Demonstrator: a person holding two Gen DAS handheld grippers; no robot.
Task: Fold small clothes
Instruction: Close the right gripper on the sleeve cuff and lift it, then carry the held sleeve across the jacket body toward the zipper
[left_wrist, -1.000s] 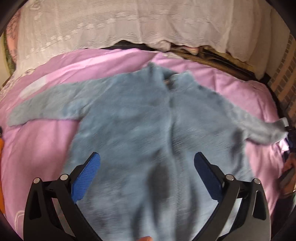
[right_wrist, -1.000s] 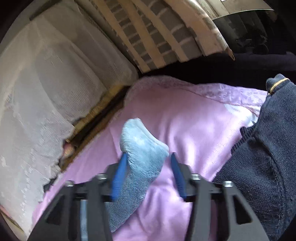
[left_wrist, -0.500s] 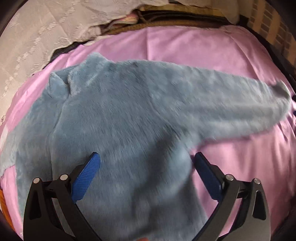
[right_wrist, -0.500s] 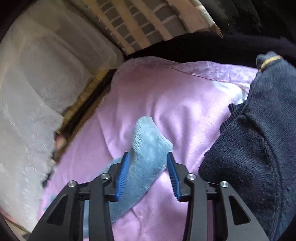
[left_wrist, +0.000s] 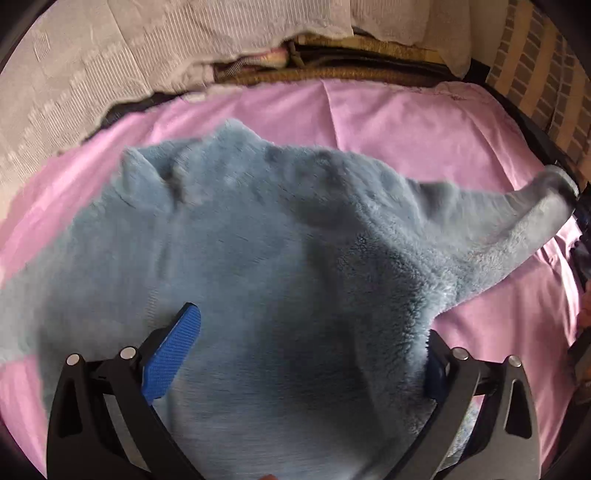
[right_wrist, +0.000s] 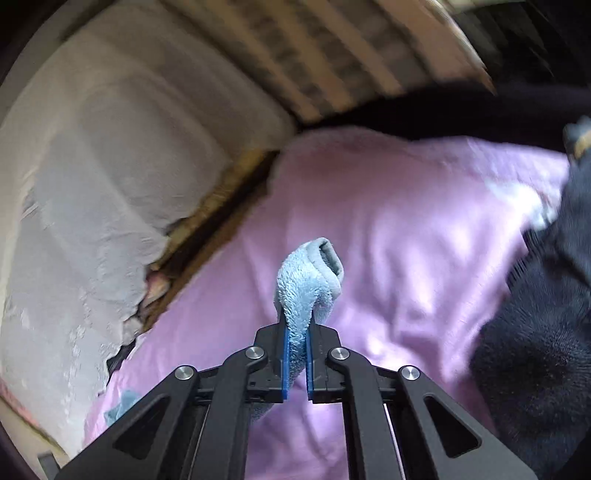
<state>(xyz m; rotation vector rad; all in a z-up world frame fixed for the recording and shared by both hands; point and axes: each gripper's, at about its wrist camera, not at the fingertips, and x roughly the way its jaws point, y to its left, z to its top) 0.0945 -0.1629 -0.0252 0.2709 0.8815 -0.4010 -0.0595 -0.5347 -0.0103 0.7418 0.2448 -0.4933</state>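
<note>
step: sleeve fold | right tongs (right_wrist: 296, 363) clamped on sleeve cuff (right_wrist: 310, 273); carry it across blue fleece sweater (left_wrist: 258, 277) | left tongs (left_wrist: 306, 354) wide open over sweater, holding nothing; pin body

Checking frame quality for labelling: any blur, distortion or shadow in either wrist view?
Left wrist: strong fisheye curvature, dark corner vignette; blue fleece sweater soft with motion blur at left, sharper on its right sleeve; shadow darkens its lower middle. Right wrist: brick wall and dark garment smeared; sleeve cuff in the right gripper crisp.
</note>
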